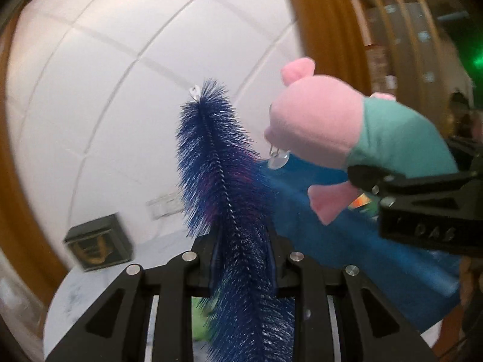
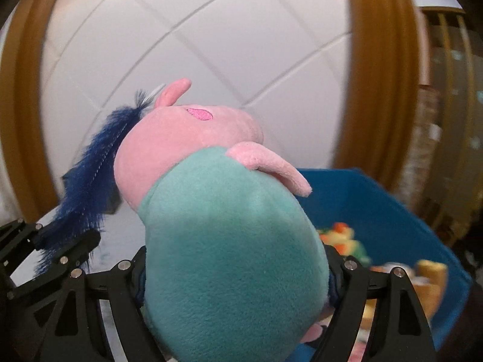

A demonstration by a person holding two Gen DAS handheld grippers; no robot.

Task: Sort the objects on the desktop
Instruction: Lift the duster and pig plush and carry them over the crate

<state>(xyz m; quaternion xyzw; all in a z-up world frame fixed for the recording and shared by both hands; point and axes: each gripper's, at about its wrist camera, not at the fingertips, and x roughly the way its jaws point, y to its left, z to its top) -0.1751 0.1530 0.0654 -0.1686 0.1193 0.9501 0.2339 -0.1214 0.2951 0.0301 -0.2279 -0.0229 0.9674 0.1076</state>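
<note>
Right gripper [image 2: 235,271]: jaws spread wide, clamped on either side of plush pig's teal belly; black frame also seen at right edge of left wrist view [image 1: 362,181].
Left gripper [image 1: 241,250]: jaws drawn narrow, pinching dark blue bottle brush near its lower half.
Wall [image 2: 196,30]: white panels with thin seams, framed by brown wooden trim; fills background of both views.
Blue bin [image 2: 377,211]: deep blue walls, low and to the right behind pig; blurred small items in orange, yellow and green inside.
Plush pig [image 2: 229,226]: held off the table, head up and tilted left; soft pink head with one embroidered darker pink patch, teal body, pink arm lying over the chest, small pink ear on top; clear suction cup hanging by the snout in left wrist view.
Bottle brush [image 1: 217,157]: held upright just left of pig; navy bristles around twisted wire core, faint purple tint mid-length, small metal loop at tip.
Dark box [image 1: 98,241]: low left, by the wall, blurred.
</note>
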